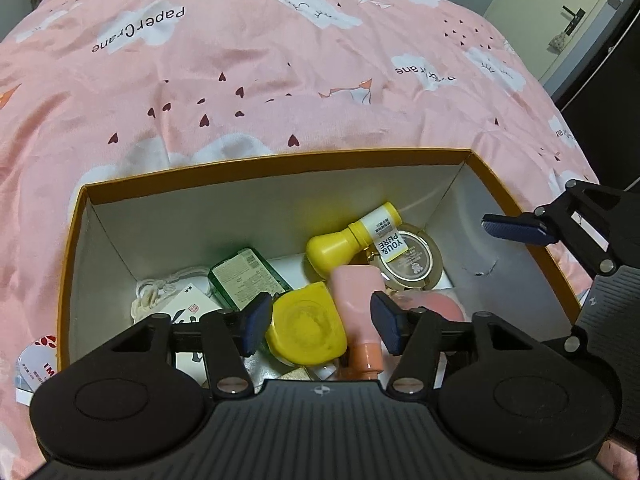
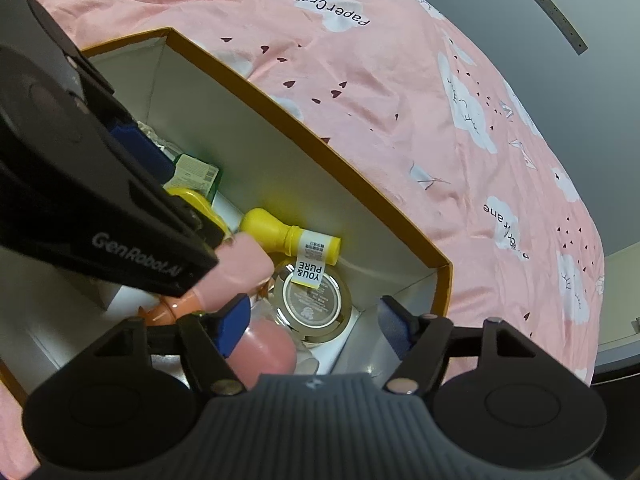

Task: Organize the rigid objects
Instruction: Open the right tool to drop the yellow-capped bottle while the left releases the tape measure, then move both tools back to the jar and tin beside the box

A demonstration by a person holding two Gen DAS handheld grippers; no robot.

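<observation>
I have the left gripper (image 1: pixel 322 326) hanging over the near end of the box (image 1: pixel 280 162), its jaws spread. Between them lie the yellow lidded jar (image 1: pixel 306 330) and the pink bottle (image 1: pixel 358 300), but neither pad presses on either item. The right gripper (image 2: pixel 310 326) sits at the box's right-hand corner, jaws likewise spread and holding nothing; below it are the round compact (image 2: pixel 316 300) and a pink rounded item (image 2: pixel 266 350) that I cannot identify.

Step in hand, as I judge it: both grippers are clear after a placement, and most of the rigid items already rest inside the box. One white tub with red print (image 1: pixel 38 360) lies outside it on the pink bedcover (image 1: pixel 280 60), just beside the left wall. The next move probably calls for lifting the left gripper clear of the rim, crossing that wall and squaring the jaws across the tub.

Orientation of contents: the pink bottle lies flat, long axis running near to far, orange cap toward the left camera. The yellow bottle (image 1: pixel 352 240) lies on its side, long axis diagonal, cap toward the far right corner. The green bottle (image 1: pixel 246 276) lies flat beside the jar.
</observation>
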